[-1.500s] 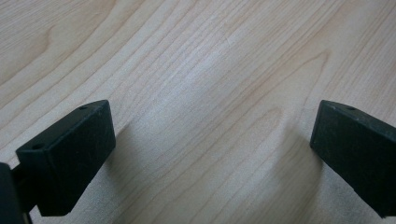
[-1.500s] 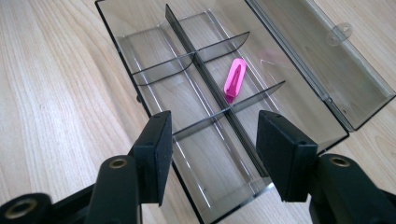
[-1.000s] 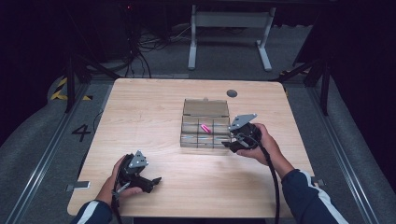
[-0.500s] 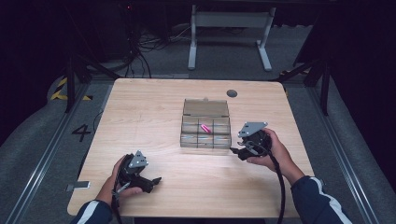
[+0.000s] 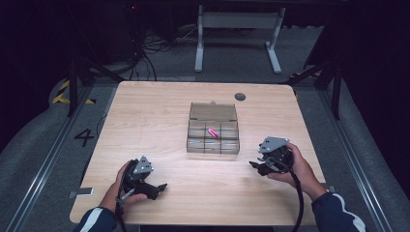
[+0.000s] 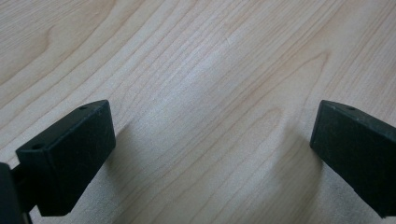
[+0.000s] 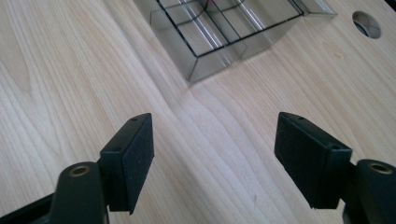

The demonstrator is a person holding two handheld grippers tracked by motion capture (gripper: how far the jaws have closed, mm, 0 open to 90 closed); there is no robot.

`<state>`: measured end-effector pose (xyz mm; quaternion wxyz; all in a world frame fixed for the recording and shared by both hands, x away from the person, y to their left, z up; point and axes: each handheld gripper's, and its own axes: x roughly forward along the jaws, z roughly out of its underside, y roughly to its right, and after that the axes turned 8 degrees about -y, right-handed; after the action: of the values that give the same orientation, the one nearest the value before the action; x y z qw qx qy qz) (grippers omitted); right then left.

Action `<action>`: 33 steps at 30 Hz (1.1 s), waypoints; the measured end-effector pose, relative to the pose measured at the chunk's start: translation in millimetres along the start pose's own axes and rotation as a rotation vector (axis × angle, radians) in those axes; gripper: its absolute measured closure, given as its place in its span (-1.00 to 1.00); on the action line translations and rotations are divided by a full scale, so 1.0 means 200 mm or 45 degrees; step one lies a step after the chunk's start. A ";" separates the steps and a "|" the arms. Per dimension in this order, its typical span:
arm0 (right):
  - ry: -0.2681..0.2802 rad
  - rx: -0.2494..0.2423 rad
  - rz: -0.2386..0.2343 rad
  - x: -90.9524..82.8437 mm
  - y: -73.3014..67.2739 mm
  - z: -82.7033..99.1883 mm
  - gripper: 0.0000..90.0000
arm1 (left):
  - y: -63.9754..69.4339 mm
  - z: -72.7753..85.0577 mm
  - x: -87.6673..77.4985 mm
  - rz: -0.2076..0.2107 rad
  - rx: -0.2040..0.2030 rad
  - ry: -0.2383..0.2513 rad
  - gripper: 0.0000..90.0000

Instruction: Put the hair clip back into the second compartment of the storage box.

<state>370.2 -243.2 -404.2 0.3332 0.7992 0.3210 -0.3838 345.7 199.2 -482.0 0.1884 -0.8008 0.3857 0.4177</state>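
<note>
Clear plastic box (image 5: 212,133), matt wood table (image 5: 159,116)

My left gripper (image 5: 159,187) lay low in my left hand (image 5: 126,182), and my fingers were wrapped around its body. Its two black jaws stood wide apart, with nothing between them. My right gripper (image 5: 255,166) sat in my right hand (image 5: 296,166), and its jaws pointed away from my fingers, toward my left side. They had just been opening, and they stood apart with nothing between them. Both of my forearms came in from the near side, in dark sleeves with a white stripe.
</note>
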 end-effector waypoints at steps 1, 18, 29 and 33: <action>0.006 0.002 0.007 0.00 0.00 0.02 -0.35 | 0.00 0.00 0.00 0.000 0.000 0.000 -0.99; 0.035 0.042 0.014 -0.01 -0.03 0.30 -0.40 | 0.00 0.00 0.00 -0.001 -0.003 -0.002 -0.99; 0.087 0.190 -0.050 0.01 -0.01 0.54 -0.40 | 0.00 0.00 0.00 -0.001 -0.003 -0.001 -0.99; 0.172 0.302 -0.087 0.01 0.00 0.63 -0.48 | 0.00 0.00 0.00 0.000 0.000 0.001 -0.99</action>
<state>321.7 -340.8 -466.6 0.2008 0.8455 0.3223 -0.3754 345.9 199.2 -482.0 0.1884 -0.8009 0.3857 0.4175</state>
